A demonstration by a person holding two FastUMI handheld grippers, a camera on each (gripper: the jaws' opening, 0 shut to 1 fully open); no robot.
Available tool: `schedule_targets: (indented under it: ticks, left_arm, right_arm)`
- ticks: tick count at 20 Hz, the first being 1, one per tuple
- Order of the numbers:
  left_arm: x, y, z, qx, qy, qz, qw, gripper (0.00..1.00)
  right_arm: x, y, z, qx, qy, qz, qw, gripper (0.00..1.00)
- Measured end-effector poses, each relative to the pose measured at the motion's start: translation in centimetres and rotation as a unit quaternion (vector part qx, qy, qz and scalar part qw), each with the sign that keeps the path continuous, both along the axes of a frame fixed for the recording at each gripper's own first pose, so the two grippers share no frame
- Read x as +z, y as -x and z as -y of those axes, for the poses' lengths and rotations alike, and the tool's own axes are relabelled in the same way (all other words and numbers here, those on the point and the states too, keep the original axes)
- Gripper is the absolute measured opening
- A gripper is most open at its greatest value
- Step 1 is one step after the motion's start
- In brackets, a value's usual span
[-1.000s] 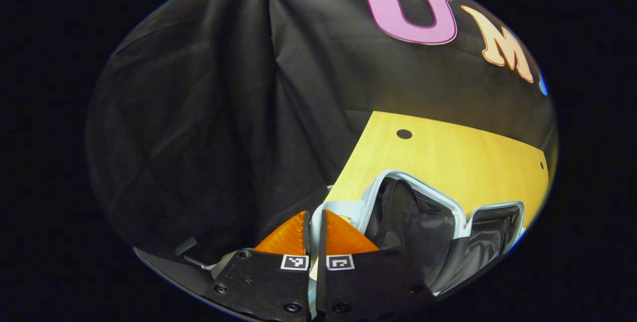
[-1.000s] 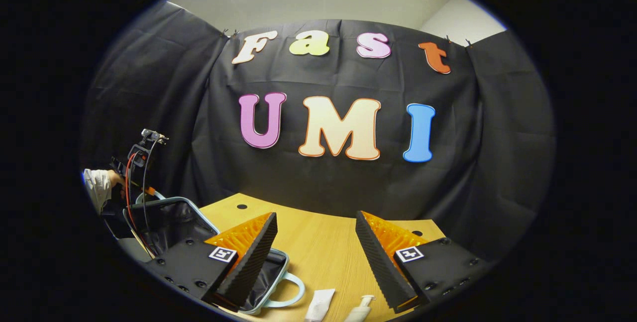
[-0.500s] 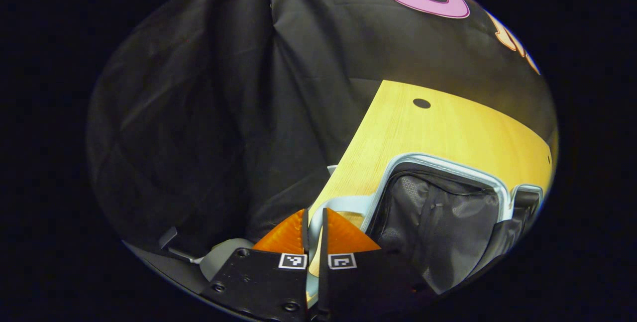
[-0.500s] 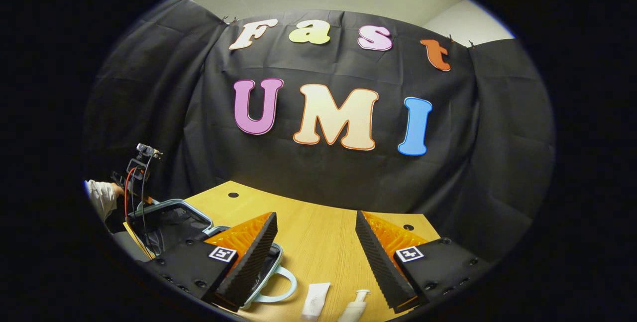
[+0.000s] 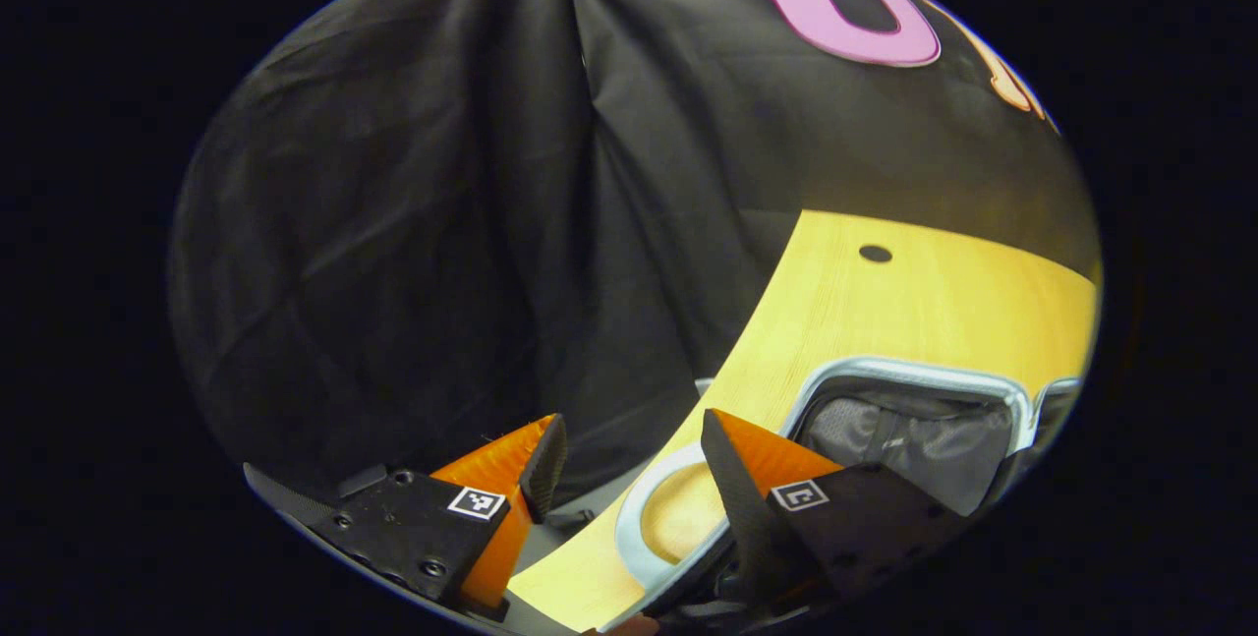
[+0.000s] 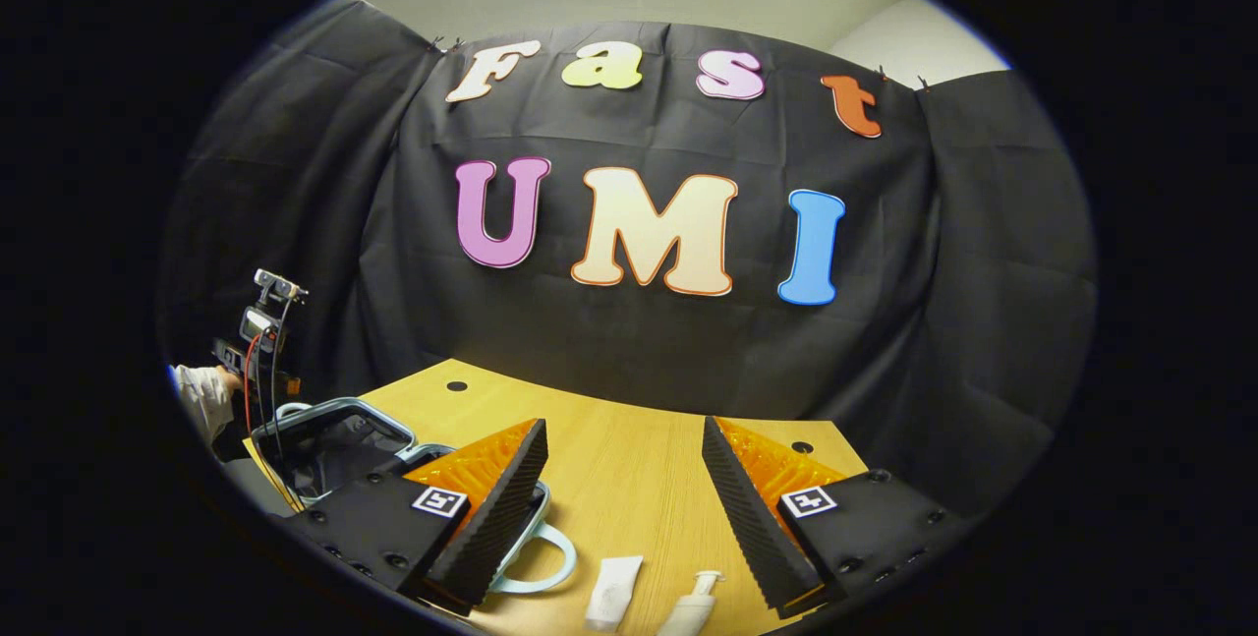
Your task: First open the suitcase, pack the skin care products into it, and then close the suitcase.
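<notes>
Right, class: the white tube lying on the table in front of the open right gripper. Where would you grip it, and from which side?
Grip the white tube across its flat mid-body, coming down from above with the right gripper, one finger on each long edge. It lies flat on the table, lengthwise toward the gripper, clear of the pump bottle beside it, so its narrow width probably fits the open jaws.

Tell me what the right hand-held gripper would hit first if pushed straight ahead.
Probably the bare wooden table. The right hand-held gripper is open, with nothing between its fingers; the white tube and pump bottle lie nearer than the fingertips. Depth is uncertain.
</notes>
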State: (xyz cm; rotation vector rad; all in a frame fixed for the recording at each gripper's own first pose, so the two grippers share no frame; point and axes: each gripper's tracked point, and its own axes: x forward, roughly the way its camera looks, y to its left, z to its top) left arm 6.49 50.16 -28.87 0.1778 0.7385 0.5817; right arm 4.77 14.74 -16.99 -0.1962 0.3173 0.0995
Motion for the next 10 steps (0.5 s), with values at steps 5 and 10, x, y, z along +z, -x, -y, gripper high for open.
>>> schedule_targets:
  ticks: [5, 10]
  left_arm:
    - [13.2, -1.3, 9.7, -0.074, -0.023, 0.124, 0.989, 0.82]
    - [24.5, 2.8, 20.5, -0.146, -0.004, 0.191, 0.971, 0.82]
  right_arm:
    - [1.5, -0.4, 2.3, 0.004, -0.026, 0.019, 0.999, 1.0]
    - [3.2, -0.3, 4.9, 0.022, -0.037, 0.043, 0.998, 1.0]
